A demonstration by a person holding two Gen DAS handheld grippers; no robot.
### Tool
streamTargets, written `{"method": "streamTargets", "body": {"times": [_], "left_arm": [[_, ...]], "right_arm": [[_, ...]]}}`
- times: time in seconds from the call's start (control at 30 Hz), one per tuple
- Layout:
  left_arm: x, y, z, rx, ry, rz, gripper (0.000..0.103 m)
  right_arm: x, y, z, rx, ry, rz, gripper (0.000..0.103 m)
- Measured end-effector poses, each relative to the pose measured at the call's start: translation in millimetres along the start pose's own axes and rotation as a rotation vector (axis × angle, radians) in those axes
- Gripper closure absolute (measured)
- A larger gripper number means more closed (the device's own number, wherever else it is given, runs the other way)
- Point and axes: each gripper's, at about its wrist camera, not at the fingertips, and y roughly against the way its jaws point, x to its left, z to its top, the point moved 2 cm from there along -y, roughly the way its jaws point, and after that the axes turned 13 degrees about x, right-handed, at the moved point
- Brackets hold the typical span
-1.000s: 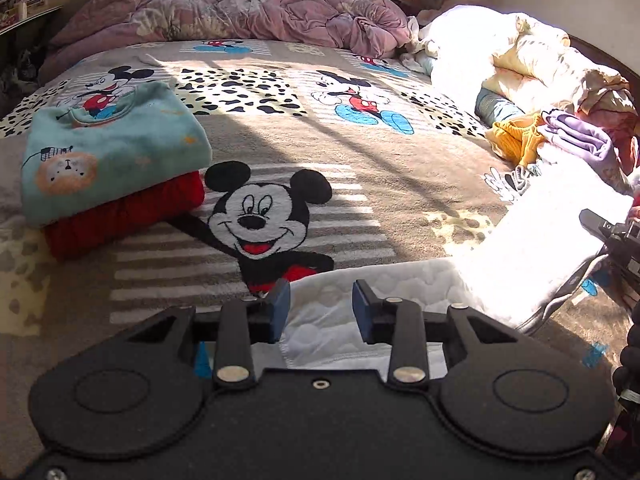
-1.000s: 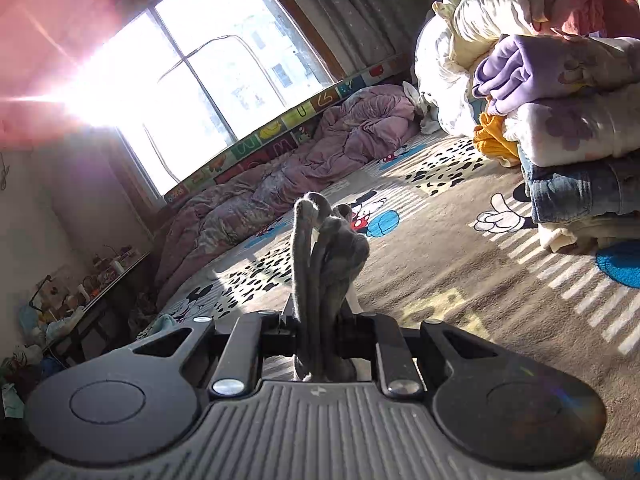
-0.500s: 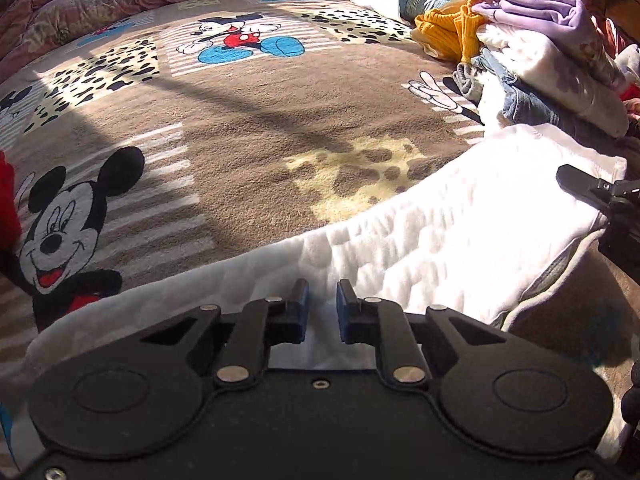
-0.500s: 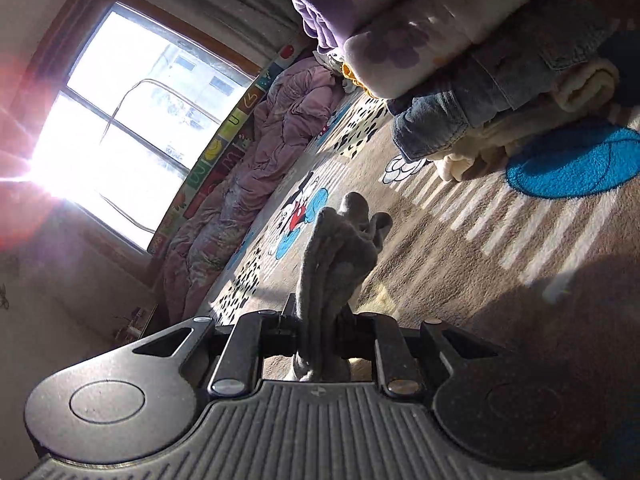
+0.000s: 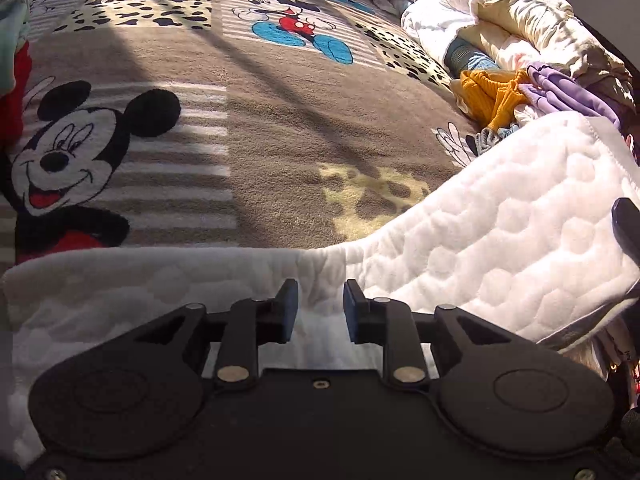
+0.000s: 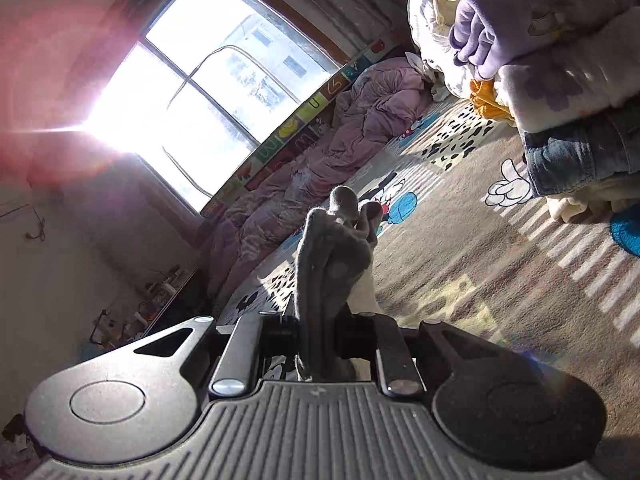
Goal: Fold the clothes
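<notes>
Now one white quilted garment (image 5: 500, 240), left hand-held gripper (image 5: 317, 306) spread, right hand-held gripper (image 6: 318, 332) pinching its bunched edge

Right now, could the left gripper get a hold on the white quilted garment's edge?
Probably yes. The left gripper is open with the white quilted garment lying directly under and ahead of its fingertips, and nothing sits between them. Whether it already touches the fabric cannot be told.

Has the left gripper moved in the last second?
Yes. The left gripper has swung right, then partly back: the folded red and teal clothes, once fully in view, now sit cut off at the frame's left edge.
</notes>
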Motion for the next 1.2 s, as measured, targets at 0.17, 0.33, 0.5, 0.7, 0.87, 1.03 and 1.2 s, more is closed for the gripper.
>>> {"method": "streamTargets", "body": {"times": [0.17, 0.33, 0.5, 0.7, 0.87, 1.03, 1.2], "left_arm": [[46.1, 61.9, -3.1, -0.100, 0.135, -0.047, 0.078], [103.3, 110.5, -17.2, -0.145, 0.274, -0.094, 0.068], [146.1, 141.1, -36.2, -0.189, 0.377, -0.118, 0.063], [172.9, 155.6, -45.1, -0.214, 0.421, -0.134, 0.063], [186.6, 160.5, -50.1, -0.221, 0.435, -0.136, 0.063], [191.4, 161.6, -53.8, -0.221, 0.445, -0.134, 0.063], [187.6, 165.1, -56.1, -0.223, 0.422, -0.125, 0.063]], "right_arm": [[61.6, -22.6, -13.2, 0.043, 0.144, -0.030, 0.085], [120.2, -57.5, -49.1, 0.101, 0.364, -0.112, 0.085], [167.2, -100.0, -102.2, 0.179, 0.653, -0.217, 0.085], [194.2, -138.4, -156.1, 0.244, 0.895, -0.343, 0.085], [206.8, -154.7, -188.0, 0.272, 1.031, -0.399, 0.085], [223.0, -161.4, -212.2, 0.279, 1.132, -0.416, 0.085], [234.3, -172.5, -227.7, 0.312, 1.189, -0.408, 0.085]]}}
